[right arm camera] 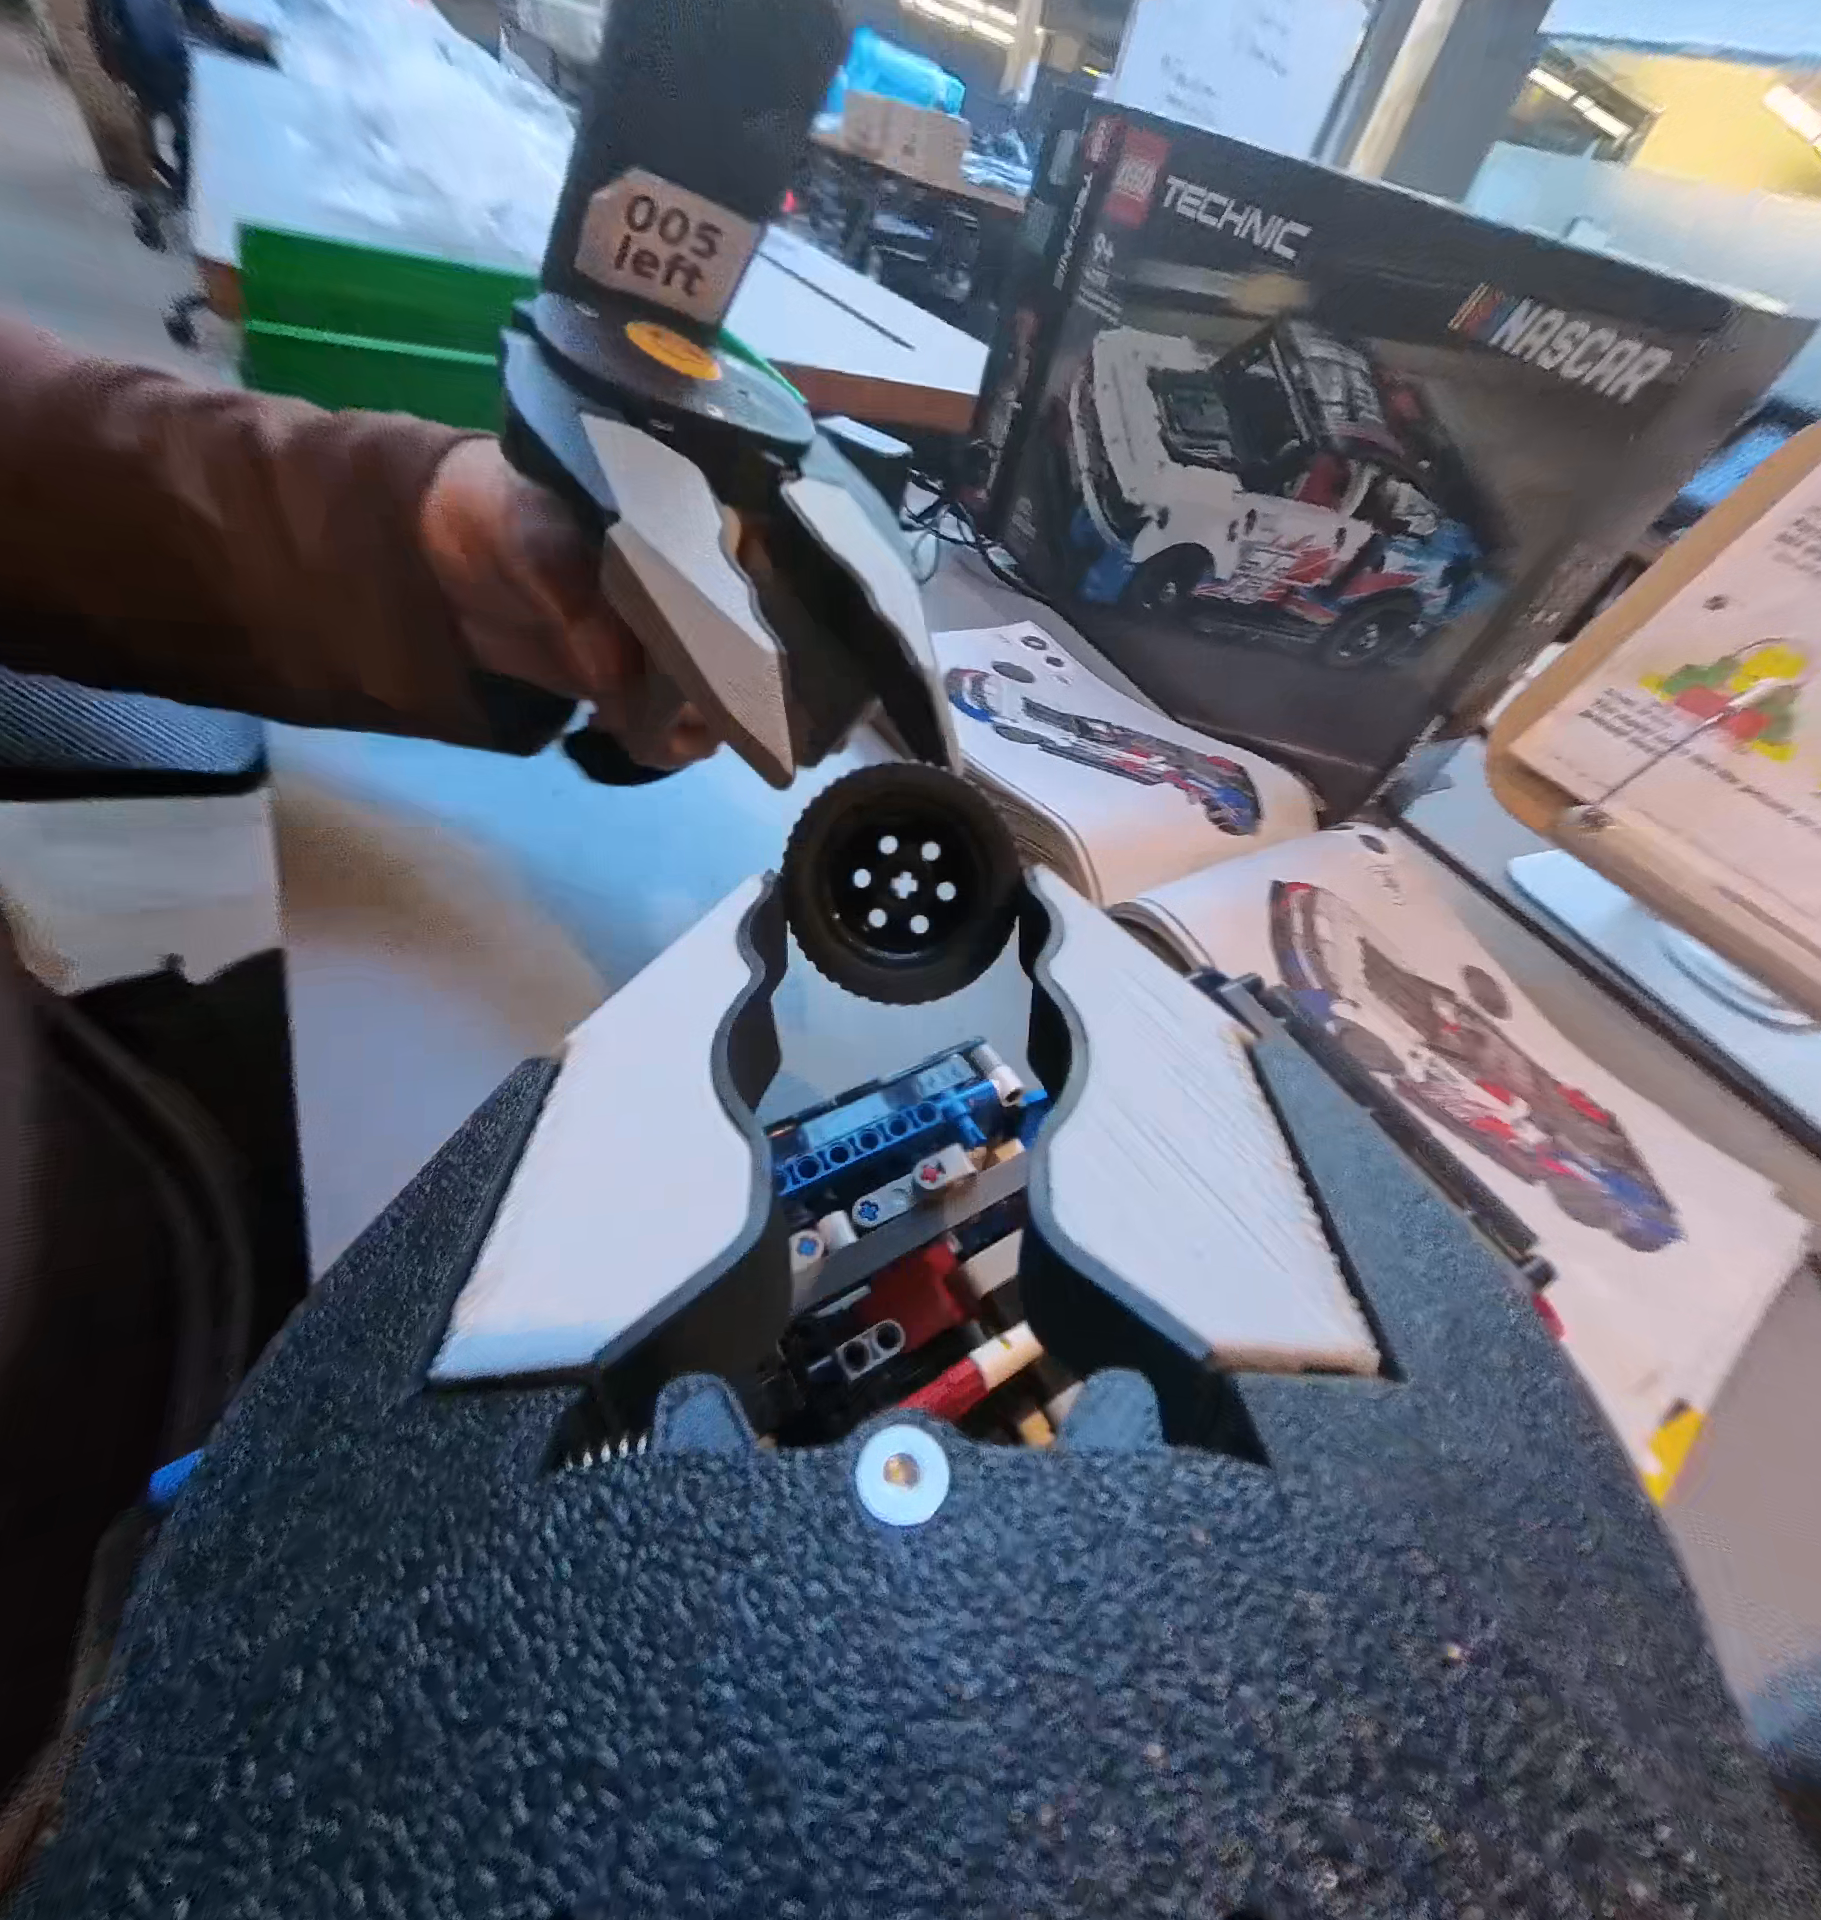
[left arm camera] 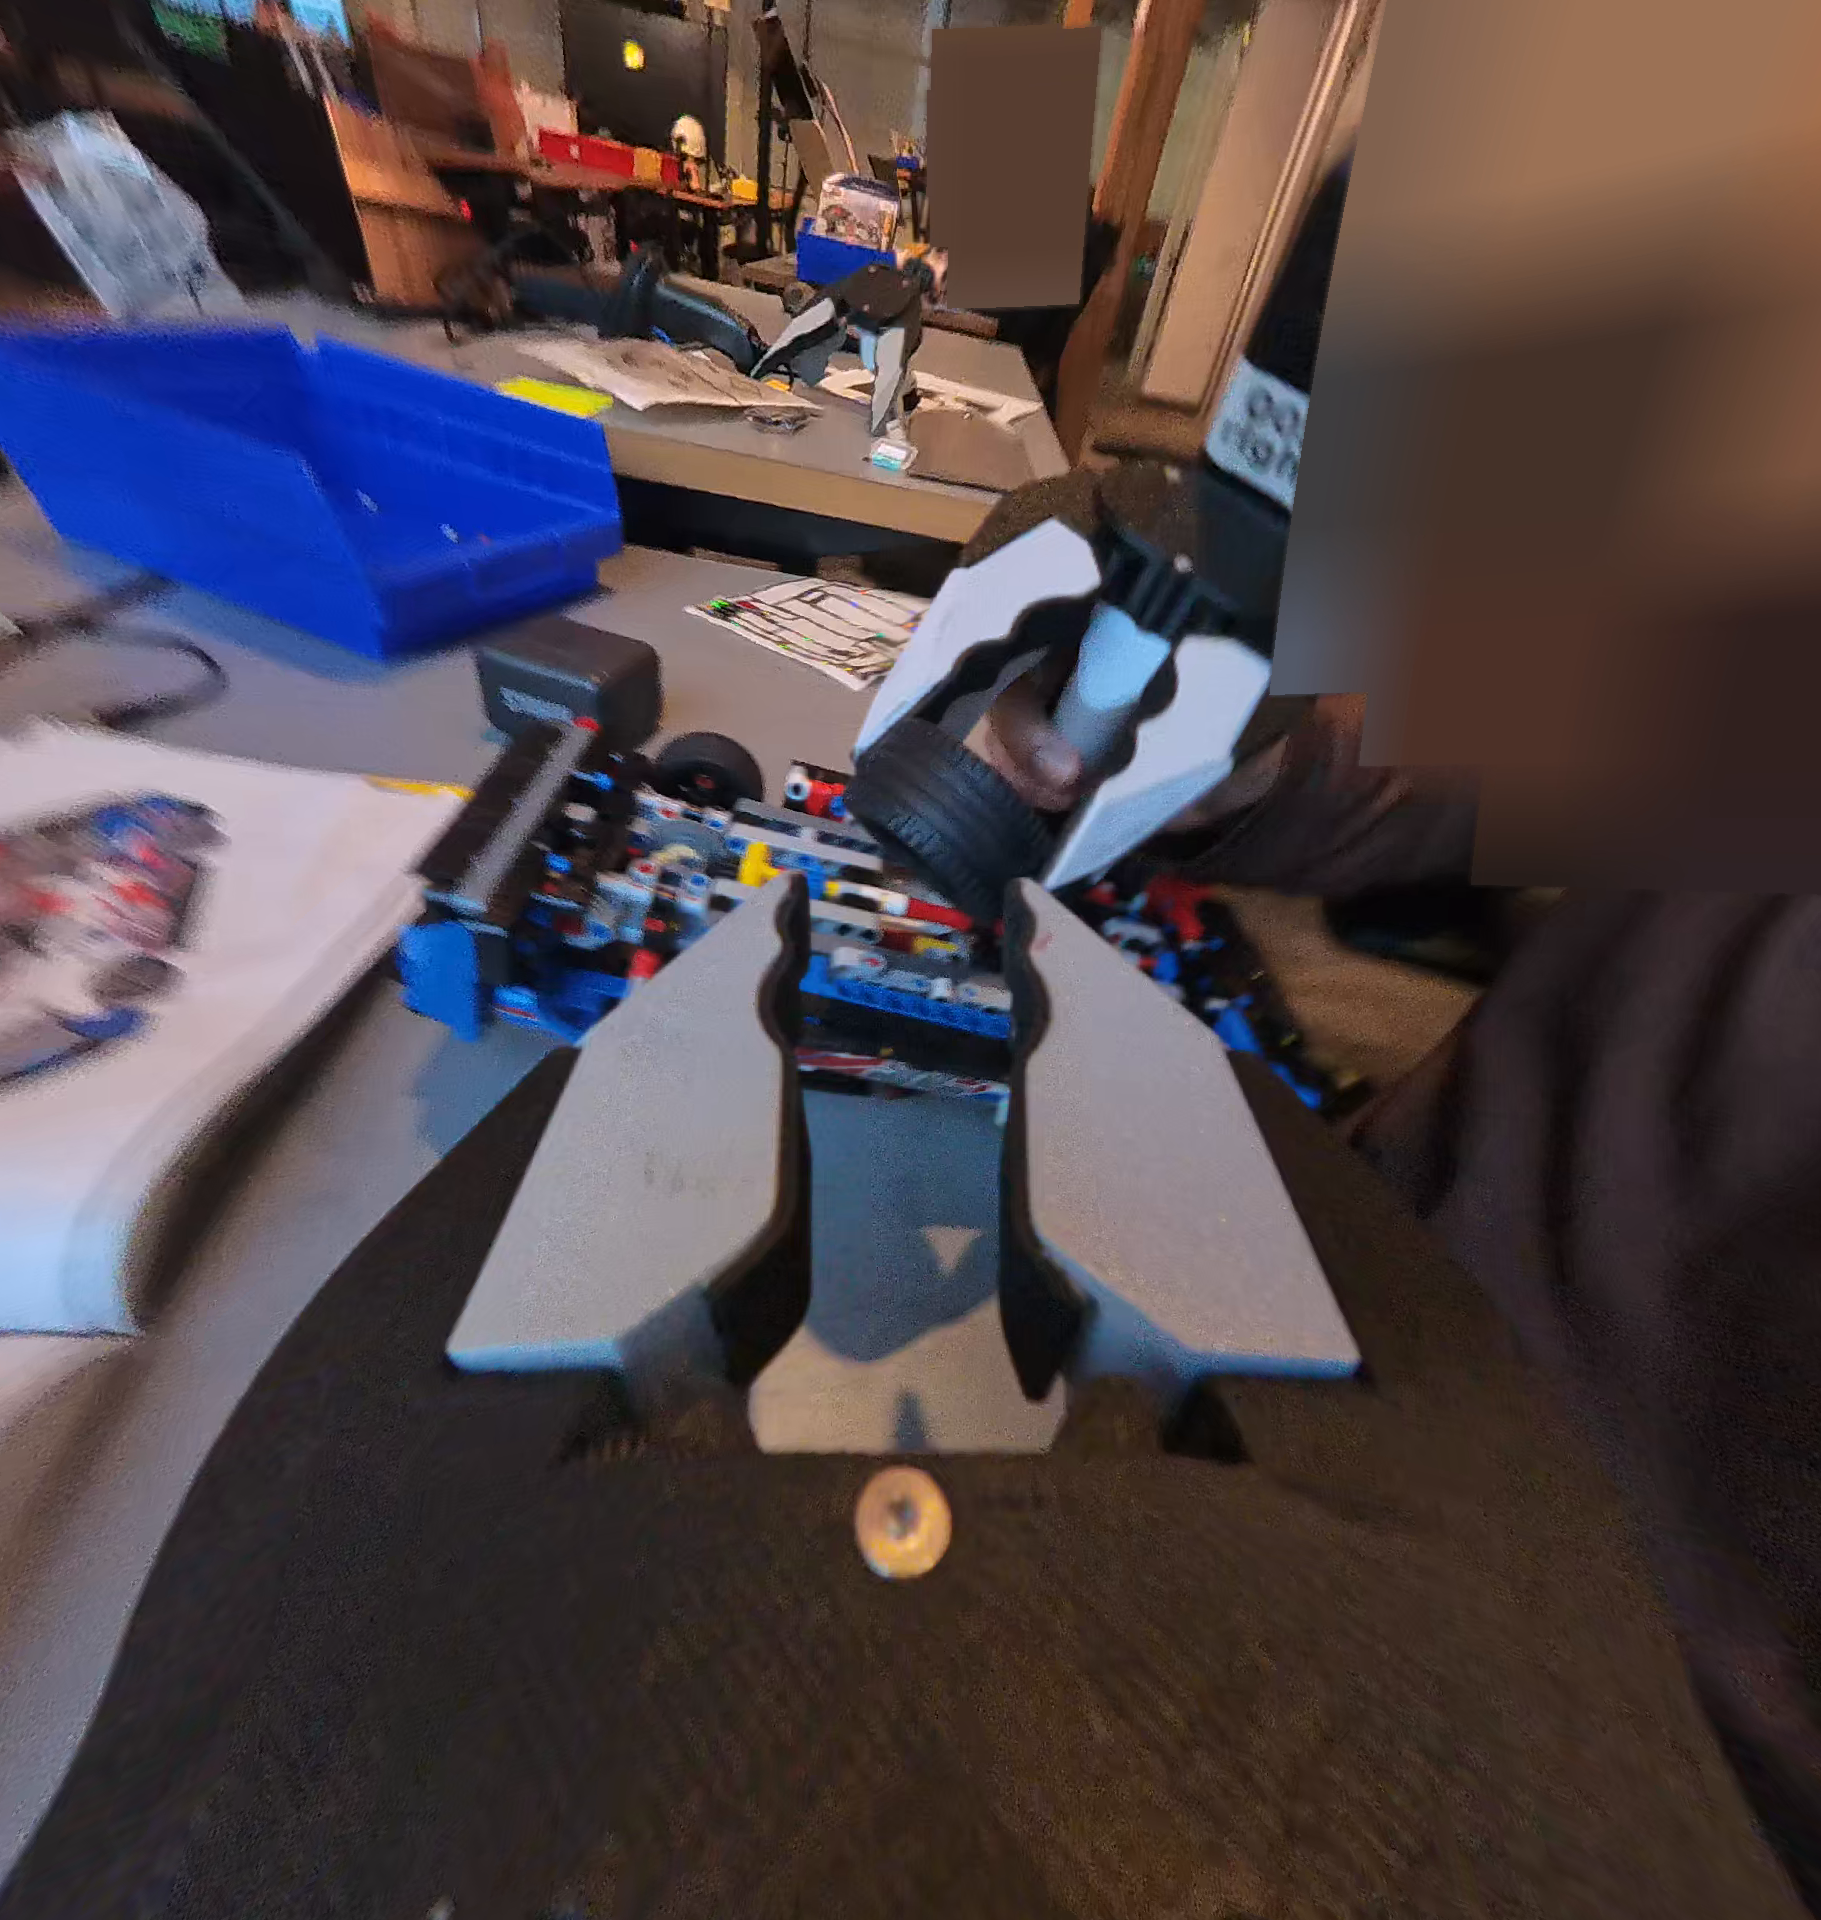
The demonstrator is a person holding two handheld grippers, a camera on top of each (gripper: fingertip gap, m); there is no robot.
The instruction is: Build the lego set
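My right gripper (right arm camera: 901, 894) is shut on a black wheel (right arm camera: 901, 899), gripping its tyre on both sides, hub facing the camera. It holds the wheel above the partly built blue, grey and red lego car (right arm camera: 906, 1174). In the left wrist view the car (left arm camera: 719, 914) lies on the grey table (left arm camera: 885, 1226) ahead of my left gripper (left arm camera: 906, 904), which is open and empty. The right gripper (left arm camera: 963, 816) with the wheel (left arm camera: 937, 821) hovers over the car's right end. The left gripper (right arm camera: 859, 764) points down just above the wheel. One wheel (left arm camera: 708, 769) is on the car's far side.
A blue bin (left arm camera: 293, 468) stands at the back left. Open instruction booklets (left arm camera: 106, 935) (right arm camera: 1405, 1049) lie beside the car. The set's box (right arm camera: 1301, 468) stands behind. Loose bricks (left arm camera: 1197, 956) are piled at the right. A person's sleeve (right arm camera: 210, 520) reaches in from the left. Left and right tips are no more than a few centimetres apart.
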